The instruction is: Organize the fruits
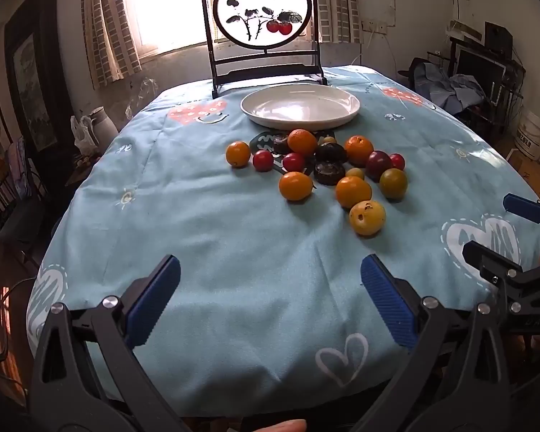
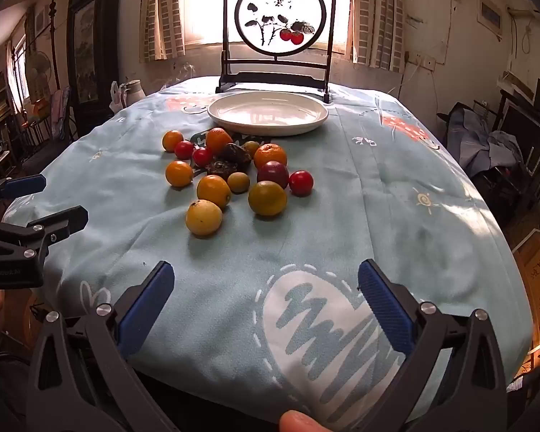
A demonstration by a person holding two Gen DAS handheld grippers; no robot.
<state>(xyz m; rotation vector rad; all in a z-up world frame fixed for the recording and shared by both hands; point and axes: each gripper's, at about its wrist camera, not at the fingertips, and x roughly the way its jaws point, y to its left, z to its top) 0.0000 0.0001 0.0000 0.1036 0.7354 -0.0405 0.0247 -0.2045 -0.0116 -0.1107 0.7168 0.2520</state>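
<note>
Item: fruits [image 1: 316, 169], loose heap on the bench [image 1: 234, 252], just in front of the empty white plate [image 1: 300, 108]. Left gripper [image 1: 270, 298] and right gripper [image 2: 266, 302]: fingers spread wide, holding nothing, well short of the plate. Step: likely the start, nothing plated. Next: reach toward the yellow fruit [image 2: 203, 216], farthest from the plate.
</note>
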